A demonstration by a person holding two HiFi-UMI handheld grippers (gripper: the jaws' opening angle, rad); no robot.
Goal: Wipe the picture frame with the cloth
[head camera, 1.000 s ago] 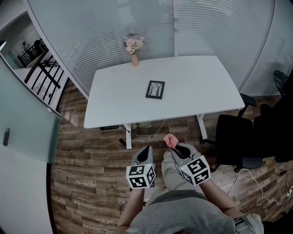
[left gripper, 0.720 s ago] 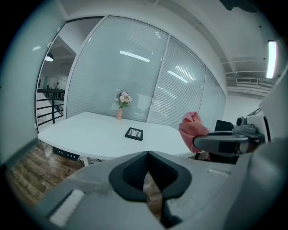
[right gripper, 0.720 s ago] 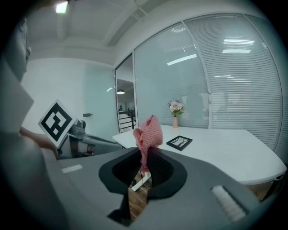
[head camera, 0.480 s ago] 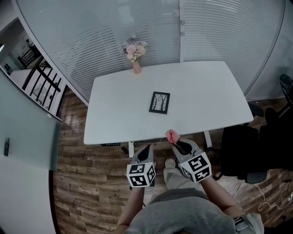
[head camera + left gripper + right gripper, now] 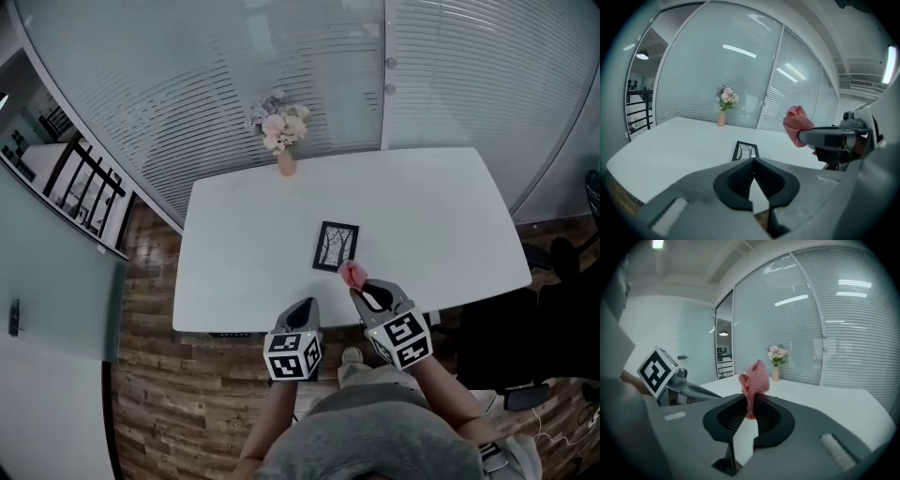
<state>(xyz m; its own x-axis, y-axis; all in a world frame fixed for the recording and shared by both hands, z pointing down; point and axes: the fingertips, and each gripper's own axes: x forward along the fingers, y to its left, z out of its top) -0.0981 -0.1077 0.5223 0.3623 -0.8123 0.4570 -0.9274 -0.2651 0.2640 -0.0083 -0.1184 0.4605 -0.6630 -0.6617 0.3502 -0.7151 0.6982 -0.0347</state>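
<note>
A small black picture frame (image 5: 336,247) with a tree drawing lies flat near the middle of the white table (image 5: 234,234); the left gripper view shows the frame (image 5: 746,151) just beyond the jaws. My right gripper (image 5: 361,292) is shut on a pink cloth (image 5: 352,275) that sticks up from its tips, just short of the frame's near edge. In the right gripper view the cloth (image 5: 753,380) stands bunched between the jaws of my right gripper (image 5: 750,414). My left gripper (image 5: 302,307) hovers at the table's near edge, shut and empty, its tips meeting in the left gripper view (image 5: 753,161).
A pink vase of flowers (image 5: 282,131) stands at the table's far edge by the glass wall with blinds. A dark office chair (image 5: 506,328) sits at the right, below the table's corner. Wood floor lies under me.
Both grippers have come forward from over the floor to the table's near edge. The table and frame now look closer. The cloth stays gripped.
</note>
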